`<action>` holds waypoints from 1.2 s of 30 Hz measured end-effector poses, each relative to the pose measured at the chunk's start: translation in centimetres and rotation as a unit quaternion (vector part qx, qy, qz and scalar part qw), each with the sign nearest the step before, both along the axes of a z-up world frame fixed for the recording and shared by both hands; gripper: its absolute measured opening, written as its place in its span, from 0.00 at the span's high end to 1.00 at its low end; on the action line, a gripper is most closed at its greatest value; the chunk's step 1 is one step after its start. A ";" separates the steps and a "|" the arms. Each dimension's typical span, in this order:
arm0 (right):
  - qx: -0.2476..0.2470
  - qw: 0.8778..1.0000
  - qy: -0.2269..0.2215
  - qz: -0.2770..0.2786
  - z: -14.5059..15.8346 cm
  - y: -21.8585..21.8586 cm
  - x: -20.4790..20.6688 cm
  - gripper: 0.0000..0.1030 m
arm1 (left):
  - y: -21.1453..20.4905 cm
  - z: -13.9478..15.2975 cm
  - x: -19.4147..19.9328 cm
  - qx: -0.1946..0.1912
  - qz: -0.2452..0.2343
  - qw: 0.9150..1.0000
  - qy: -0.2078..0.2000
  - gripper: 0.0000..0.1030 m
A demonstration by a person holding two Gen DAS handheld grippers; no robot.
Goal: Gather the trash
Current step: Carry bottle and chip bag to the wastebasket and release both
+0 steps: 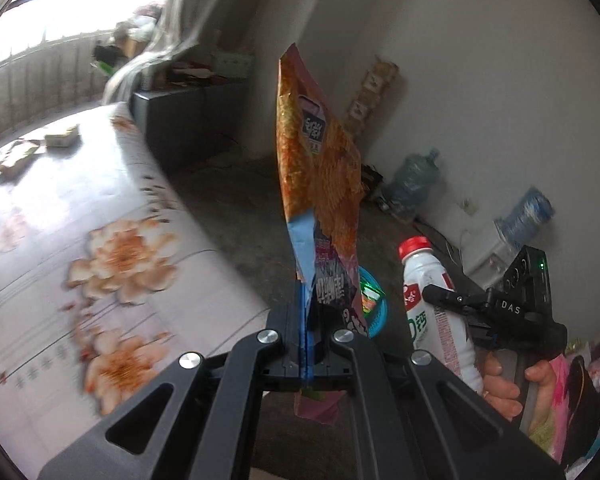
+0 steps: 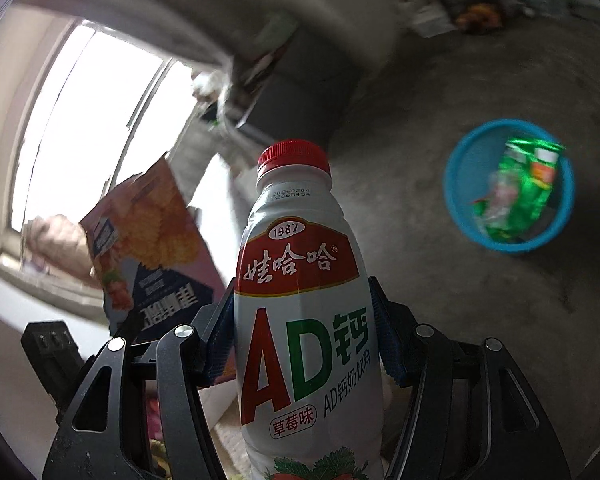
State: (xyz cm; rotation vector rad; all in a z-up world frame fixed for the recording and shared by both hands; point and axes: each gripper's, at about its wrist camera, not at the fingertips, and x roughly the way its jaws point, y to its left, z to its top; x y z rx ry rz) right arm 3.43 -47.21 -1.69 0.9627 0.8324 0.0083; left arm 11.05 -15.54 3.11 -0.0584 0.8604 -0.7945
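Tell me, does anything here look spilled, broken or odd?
Nothing spilled or broken. The bottle is capped and upright in the right gripper. The snack bag in the left gripper is crumpled, and the blue bin holds a green wrapper.

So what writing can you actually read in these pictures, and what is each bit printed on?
"1987", "娃哈哈", "AD钙", "AD钙奶饮料", "草莓味": label of the white bottle clamped in the right gripper.
Small date code on the bottle's neck: too fine to read surely.
"DAS": black body of the right gripper, seen from the left wrist.
Snack bag pinched in the left gripper: large characters upside down and blurred, unreadable.
Green wrapper in the blue bin: blurred.
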 end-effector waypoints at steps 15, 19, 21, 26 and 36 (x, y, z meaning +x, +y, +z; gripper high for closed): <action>0.086 0.987 0.087 -0.108 -10.2 -9.4 1.0 0.44 | -8.5 -4.1 2.8 0.048 -0.043 0.997 0.037 1.00; 0.123 0.979 0.105 -0.126 -14.4 -12.0 4.6 0.44 | -9.7 -4.9 3.5 0.058 -0.045 0.996 0.045 1.00; 0.133 0.973 0.123 -0.143 -16.5 -13.2 5.8 0.43 | -10.5 -5.5 4.0 0.066 -0.045 0.996 0.050 1.00; 0.148 0.958 0.144 -0.197 -21.9 -15.0 7.5 0.39 | -12.7 -7.1 5.1 0.083 -0.052 0.993 0.066 1.00; 0.151 0.959 0.111 -0.215 -21.2 -14.8 0.2 0.39 | -18.5 -10.2 6.6 0.102 -0.080 0.985 0.110 1.00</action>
